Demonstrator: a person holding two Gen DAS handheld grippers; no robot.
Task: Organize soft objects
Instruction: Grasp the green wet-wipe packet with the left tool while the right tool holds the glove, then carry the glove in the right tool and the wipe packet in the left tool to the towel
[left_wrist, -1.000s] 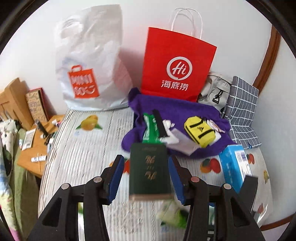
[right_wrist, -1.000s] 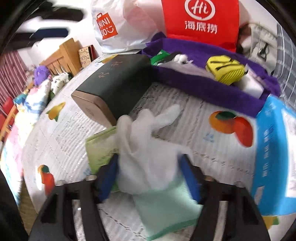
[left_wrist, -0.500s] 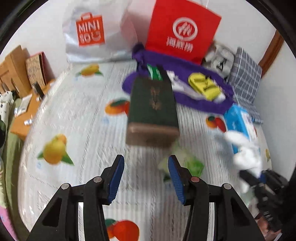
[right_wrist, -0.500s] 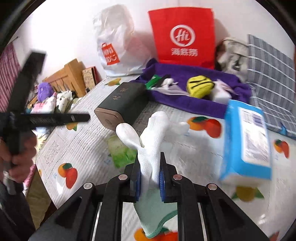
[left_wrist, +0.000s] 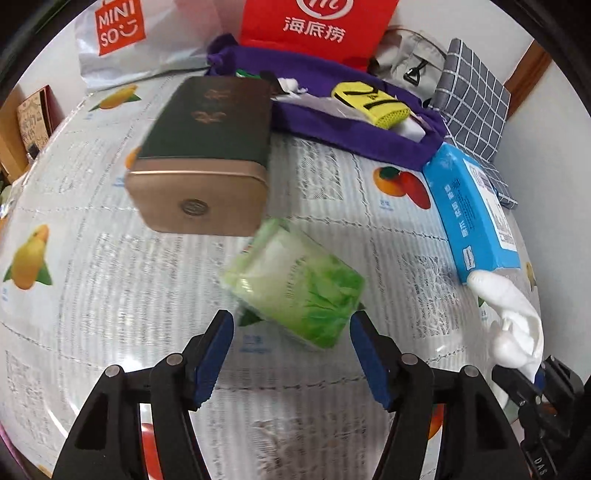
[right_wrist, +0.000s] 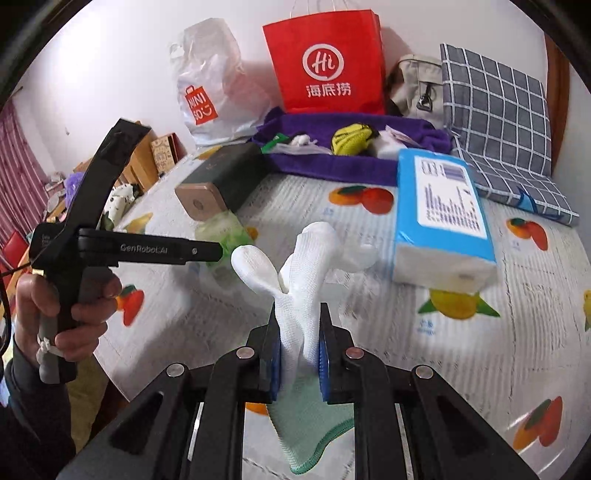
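Now holding a white glove upright in the right claw, clamped narrow on its cuff so that the fingers stand free, lifted clear of the fruit-print tabletop. Left claw spread wide, jaws just opening more, nothing gripped; aimed down at the green tissue pack, which lies just ahead of its tips beside a dark green tin. Probably the next soft thing to take. Readable: "MINISO" on the white bag, "Hi" with Chinese characters on the red bag, "GenRobot.AI" on the left tool.

White wall, wooden furniture and striped curtain at left.
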